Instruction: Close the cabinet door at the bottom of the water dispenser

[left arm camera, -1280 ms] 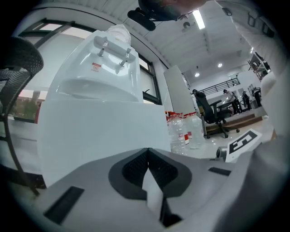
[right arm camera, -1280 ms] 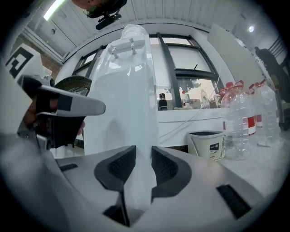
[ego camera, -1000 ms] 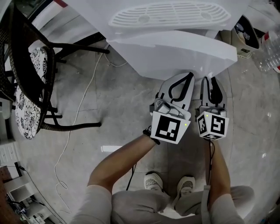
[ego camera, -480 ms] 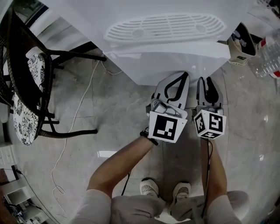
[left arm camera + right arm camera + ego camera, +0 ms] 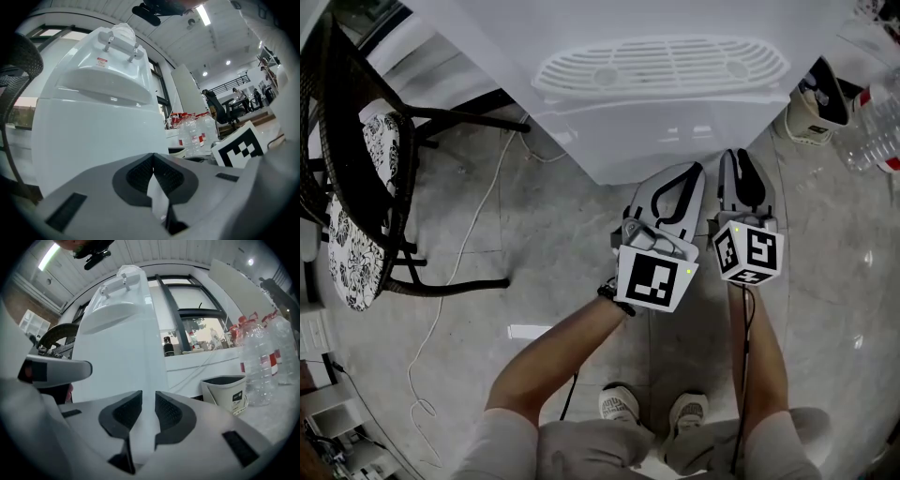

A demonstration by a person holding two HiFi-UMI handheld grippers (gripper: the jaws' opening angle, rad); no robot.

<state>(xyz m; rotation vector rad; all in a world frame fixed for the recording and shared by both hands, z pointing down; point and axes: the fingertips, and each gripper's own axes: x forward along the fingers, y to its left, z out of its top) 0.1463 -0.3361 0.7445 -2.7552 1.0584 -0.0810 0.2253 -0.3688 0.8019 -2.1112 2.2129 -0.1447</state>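
Note:
The white water dispenser [image 5: 675, 112] fills the top of the head view, its drip grille [image 5: 661, 61] facing up. Its lower front panel [image 5: 661, 150] looks flush; no door gap shows from above. My left gripper [image 5: 692, 171] is shut and empty, its tips just in front of that panel. Beside it my right gripper [image 5: 739, 155] reaches the panel's lower edge; its jaws are closing with nothing between them. The left gripper view has the left gripper [image 5: 153, 157] with pads together before the dispenser [image 5: 98, 117]. The right gripper view has the right gripper [image 5: 148, 397] with a narrow gap, the dispenser [image 5: 122, 343] behind it.
A black wicker chair [image 5: 356, 169] with a patterned cushion stands at the left, and a white cable [image 5: 459, 272] trails over the tiled floor. A white bin [image 5: 820, 98] and plastic water bottles [image 5: 877, 122] stand at the right. The person's shoes [image 5: 623, 405] are near the bottom.
The right gripper has edged forward toward the dispenser's base and its jaws have narrowed. The left gripper has stayed shut and nearly in place.

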